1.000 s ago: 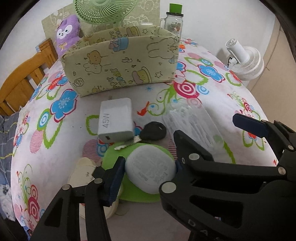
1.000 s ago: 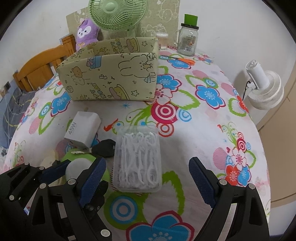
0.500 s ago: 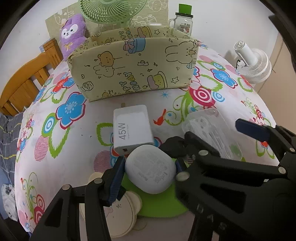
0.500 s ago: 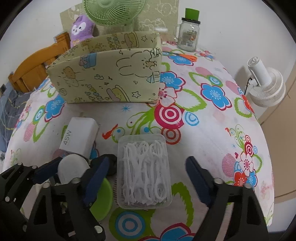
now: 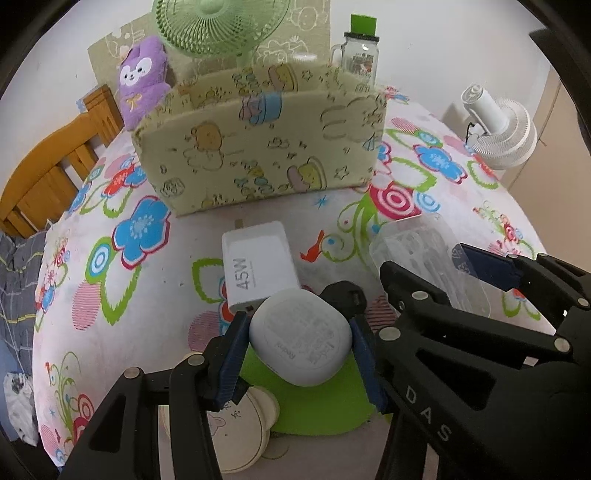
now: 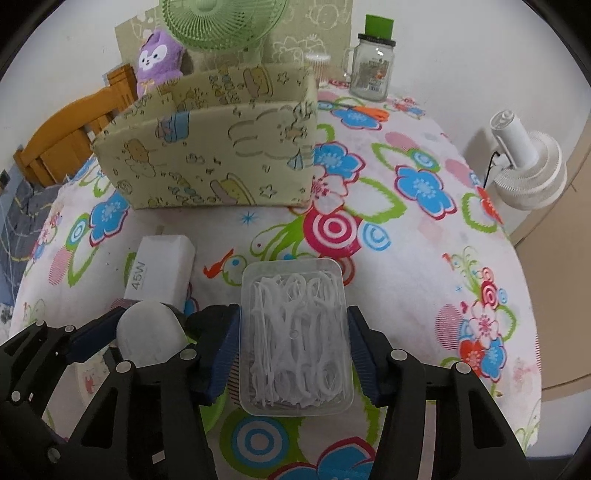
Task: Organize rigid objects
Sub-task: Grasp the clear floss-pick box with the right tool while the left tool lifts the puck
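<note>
the left gripper (image 5: 299, 343) clamps a white rounded case (image 5: 300, 341) between its blue pads, lifted a little above a green disc (image 5: 325, 406) near the table's near edge, the case already off the cloth. the right gripper (image 6: 293, 354) is closing its jaws around a clear box of floss picks (image 6: 293, 332) that lies on the table; the pads look level with the box's long sides, and whether they press yet is hard to tell. risks, as a judgement: the box's thin smooth walls could bow or slide out if the squeeze lands low or uneven, and the lid might pop and scatter picks. the two grippers sit just beside each other, so lifting together could knock frames or nudge the black key (image 5: 343, 293) and the white 45w charger (image 5: 258, 264) between them. the target is probably the printed fabric bin (image 5: 258, 147) toward the far edge. the table wears a floral cloth (image 6: 406, 258), soft and slightly wrinkled. beyond it are a green fan (image 6: 225, 22), a purple plush (image 6: 159, 61), a glass jar (image 6: 371, 70), a white fan (image 6: 528, 166) and a wooden chair (image 5: 48, 173).
</note>
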`<state>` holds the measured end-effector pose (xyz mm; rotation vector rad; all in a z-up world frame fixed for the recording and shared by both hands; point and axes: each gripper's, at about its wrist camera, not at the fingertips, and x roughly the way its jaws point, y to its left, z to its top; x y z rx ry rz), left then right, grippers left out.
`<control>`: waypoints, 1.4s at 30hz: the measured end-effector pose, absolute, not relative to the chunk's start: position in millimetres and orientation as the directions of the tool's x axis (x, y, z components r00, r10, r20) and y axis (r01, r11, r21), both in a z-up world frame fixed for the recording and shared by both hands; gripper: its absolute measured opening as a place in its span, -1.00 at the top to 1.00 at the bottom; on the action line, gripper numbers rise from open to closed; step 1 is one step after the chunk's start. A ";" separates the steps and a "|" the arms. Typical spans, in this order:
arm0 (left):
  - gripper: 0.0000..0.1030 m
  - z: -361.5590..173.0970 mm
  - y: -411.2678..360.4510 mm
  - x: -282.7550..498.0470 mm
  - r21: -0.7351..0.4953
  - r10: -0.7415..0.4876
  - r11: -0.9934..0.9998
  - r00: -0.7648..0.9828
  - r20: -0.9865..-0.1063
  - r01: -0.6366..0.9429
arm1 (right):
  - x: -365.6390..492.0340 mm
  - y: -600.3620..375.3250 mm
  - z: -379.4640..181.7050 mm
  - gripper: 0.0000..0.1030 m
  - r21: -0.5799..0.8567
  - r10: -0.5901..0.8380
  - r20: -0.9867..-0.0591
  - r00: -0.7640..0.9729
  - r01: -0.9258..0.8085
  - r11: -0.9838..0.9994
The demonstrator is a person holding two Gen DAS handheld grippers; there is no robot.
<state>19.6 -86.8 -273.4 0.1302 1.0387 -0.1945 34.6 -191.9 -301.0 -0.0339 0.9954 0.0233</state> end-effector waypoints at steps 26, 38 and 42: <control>-0.11 -190.4 -77.4 11.9 0.038 -0.090 0.979 0.590 -0.802 0.201 | 19.4 -182.5 -214.3 -0.15 0.013 0.027 -0.772 0.635 -0.027 1.000; -0.11 -162.7 -72.4 12.5 0.044 -0.088 0.980 0.621 -0.779 0.194 | 20.3 -178.5 -183.7 -0.15 0.013 0.026 -0.748 0.664 -0.025 1.000; -0.11 -154.1 -71.0 14.1 0.045 -0.086 0.981 0.633 -0.769 0.188 | 21.9 -177.7 -174.8 -0.15 0.013 0.025 -0.740 0.672 -0.023 1.000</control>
